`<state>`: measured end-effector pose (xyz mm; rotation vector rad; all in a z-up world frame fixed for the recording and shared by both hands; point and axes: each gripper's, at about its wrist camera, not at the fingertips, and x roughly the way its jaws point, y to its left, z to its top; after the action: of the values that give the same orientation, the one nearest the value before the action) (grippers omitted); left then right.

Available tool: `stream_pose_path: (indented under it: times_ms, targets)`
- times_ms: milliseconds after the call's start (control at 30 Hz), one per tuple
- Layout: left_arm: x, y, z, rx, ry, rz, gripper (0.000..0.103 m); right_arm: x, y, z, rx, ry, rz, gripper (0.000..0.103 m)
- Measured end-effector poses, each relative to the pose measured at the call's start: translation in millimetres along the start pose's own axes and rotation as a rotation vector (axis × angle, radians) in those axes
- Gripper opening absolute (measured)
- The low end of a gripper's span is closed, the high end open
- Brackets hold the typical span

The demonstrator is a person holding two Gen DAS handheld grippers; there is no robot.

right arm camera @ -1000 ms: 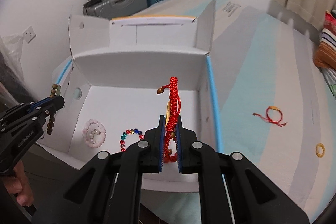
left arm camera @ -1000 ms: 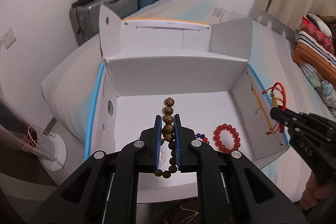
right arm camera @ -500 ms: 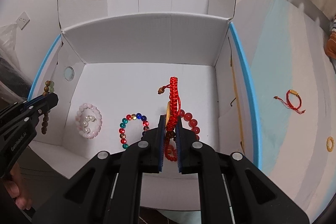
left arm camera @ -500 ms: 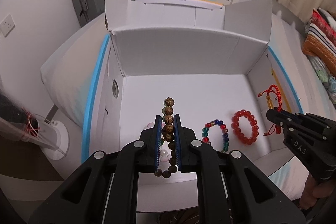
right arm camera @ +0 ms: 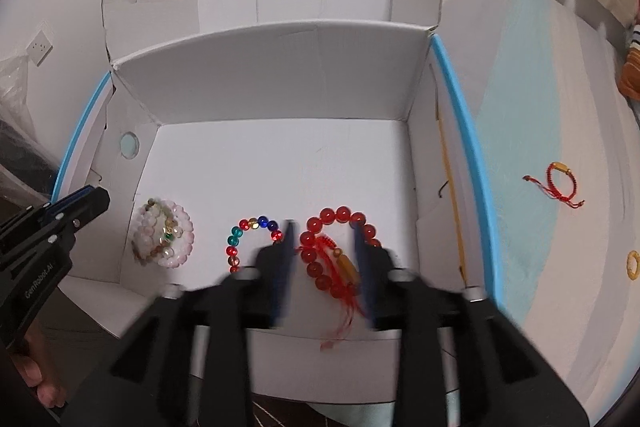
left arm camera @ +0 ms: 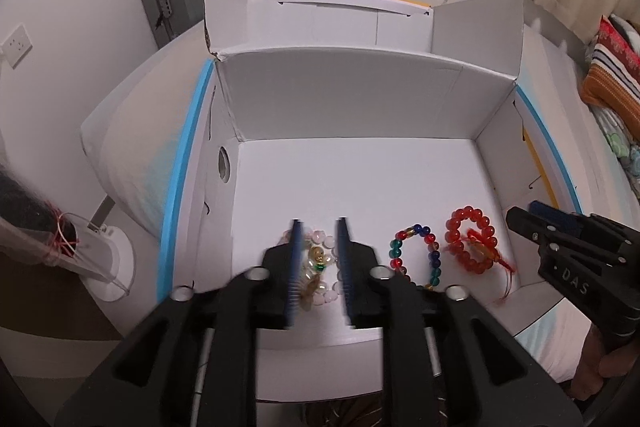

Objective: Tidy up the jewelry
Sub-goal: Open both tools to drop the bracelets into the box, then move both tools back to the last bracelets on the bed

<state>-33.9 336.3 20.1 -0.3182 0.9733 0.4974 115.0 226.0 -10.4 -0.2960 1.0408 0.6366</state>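
Both tools stand released: the left tool (left arm camera: 318,267) low in its frame over a pale pink bead bracelet (left arm camera: 320,269), the right tool (right arm camera: 326,259) over a red knotted cord bracelet (right arm camera: 340,259) lying inside a red bead bracelet (right arm camera: 320,247), all in the white cardboard box (right arm camera: 280,75). At the right edge of the right view another red cord bracelet (right arm camera: 560,179) lies on the bed (right arm camera: 540,107); it looks light and limp, so its stiffer gold tube is probably the surest hold.

The left wrist camera looks forward and down along the left gripper (left arm camera: 318,267) from the near edge of the white cardboard box (left arm camera: 360,107), close above its floor, toward the box's left half. The right wrist camera does likewise over the right gripper (right arm camera: 326,263), toward the right half. Both views share the box floor, its far wall and the multicolored bead bracelet (left arm camera: 416,259), and each catches the other gripper at its edge.
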Motion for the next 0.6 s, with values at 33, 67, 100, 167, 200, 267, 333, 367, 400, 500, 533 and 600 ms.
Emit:
stream_pose_path:
  times_ms: [33, 67, 100, 167, 200, 267, 333, 367, 400, 500, 533, 600]
  targets:
    - [-1.4, -0.1, -0.1, -0.002, -0.007, 0.007, 0.04, -3.3, -0.4, 0.0, 0.002, -0.014, -0.004, 0.048]
    - [-3.5, -0.5, -0.2, -0.002, -0.018, 0.014, 0.042, -5.6, -0.5, -0.1, 0.003, -0.023, -0.003, 0.05]
    - [-4.8, -1.2, -0.3, -0.002, -0.022, 0.017, 0.046, -7.4, -1.0, 0.1, 0.003, -0.028, 0.0, 0.052]
    - [-7.1, -3.0, 0.1, 0.001, -0.03, 0.022, 0.052, -11.9, -1.2, 0.4, 0.003, -0.037, 0.01, 0.061]
    - [-8.2, -4.0, 0.2, 0.003, -0.035, 0.026, 0.058, -14.6, -1.2, 0.3, 0.002, -0.044, 0.011, 0.064]
    - [-10.7, -5.8, 0.2, 0.005, -0.046, 0.041, 0.069, -20.5, -2.0, -0.2, 0.005, -0.065, 0.008, 0.072]
    - [-14.1, -9.4, -0.1, 0.017, -0.064, 0.047, 0.075, -26.6, -2.8, -1.2, 0.008, -0.086, 0.003, 0.077]
    - [-15.5, -11.4, -0.3, 0.02, -0.068, 0.042, 0.076, -29.8, -3.7, -1.5, 0.009, -0.096, 0.0, 0.081]
    - [-16.9, -13.2, -0.1, 0.02, -0.071, 0.041, 0.08, -32.9, -4.6, -2.0, 0.01, -0.106, -0.004, 0.082]
    - [-21.8, -18.8, 0.3, 0.024, -0.088, 0.036, 0.088, -41.0, -8.3, -3.8, 0.019, -0.133, -0.013, 0.088]
    - [-23.0, -21.0, 1.0, 0.025, -0.092, 0.037, 0.091, -43.8, -10.7, -4.5, 0.024, -0.142, -0.016, 0.092]
    - [-25.1, -26.7, 1.5, 0.033, -0.099, 0.039, 0.094, -50.9, -17.1, -6.0, 0.04, -0.169, -0.026, 0.094]
